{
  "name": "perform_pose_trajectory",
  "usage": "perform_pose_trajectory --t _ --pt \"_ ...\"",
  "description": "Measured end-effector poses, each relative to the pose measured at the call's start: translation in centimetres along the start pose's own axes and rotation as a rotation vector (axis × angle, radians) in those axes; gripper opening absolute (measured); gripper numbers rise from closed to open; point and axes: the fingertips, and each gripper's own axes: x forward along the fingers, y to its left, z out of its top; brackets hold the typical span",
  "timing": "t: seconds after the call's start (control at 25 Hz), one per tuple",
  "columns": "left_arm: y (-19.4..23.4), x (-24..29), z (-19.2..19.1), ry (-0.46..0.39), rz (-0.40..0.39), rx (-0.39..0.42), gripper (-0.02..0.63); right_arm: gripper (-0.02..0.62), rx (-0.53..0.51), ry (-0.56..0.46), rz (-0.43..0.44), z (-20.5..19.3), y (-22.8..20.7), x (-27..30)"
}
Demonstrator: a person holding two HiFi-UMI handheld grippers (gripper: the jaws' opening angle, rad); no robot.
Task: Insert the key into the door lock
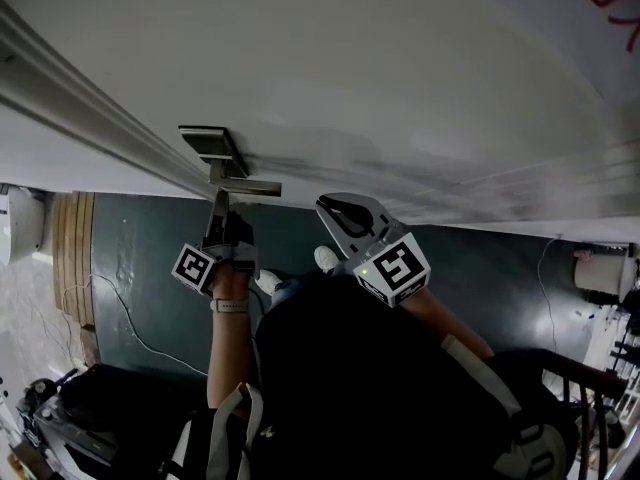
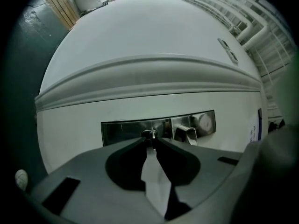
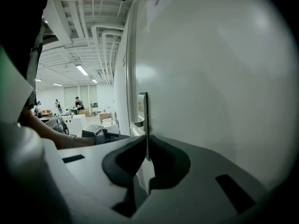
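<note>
Left gripper (image 1: 221, 210) is pointing straight at the lock plate (image 2: 126, 130), centre of the left gripper view. Its jaws are pinching a small metal piece at their tips, and I'm reading that as the key (image 2: 149, 135). It's sitting right at the plate, just left of the lever handle (image 2: 188, 134); I can't tell whether it's entering the keyway. Holding square-on looks deliberate, lining the blade up with the slot. Right gripper (image 1: 335, 211) is hanging to the right of the lock in the head view, jaws pressed together with nothing between them, probably parked clear of the work. The plate is rectangular polished steel, mirror-like. The door (image 1: 400, 78) is smooth matte white with a raised moulding.
</note>
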Motion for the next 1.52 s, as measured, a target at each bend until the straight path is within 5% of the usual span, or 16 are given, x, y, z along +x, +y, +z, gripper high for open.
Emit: perform_pose_trajectory --t 0.2,0.52,1.04,1.52 --pt "-0.5 -2.5 0.9 -0.039 0.002 0.024 0.054 0.029 -0.025 -0.014 0.085 0.3 1.7 1.0" --pt "-3.5 -6.8 2.1 -0.049 0.021 0.186 0.009 0.029 -0.055 -0.029 0.239 1.5 5.2 2.9" --pt "-7.8 -14.9 3.3 -0.098 0.203 0.763 0.009 0.029 -0.123 -0.054 0.491 2.5 12.0 5.4" --pt "-10.8 -22.8 2.6 -0.158 0.488 1.088 0.009 0.029 -0.198 -0.066 0.724 3.5 19.3 5.4"
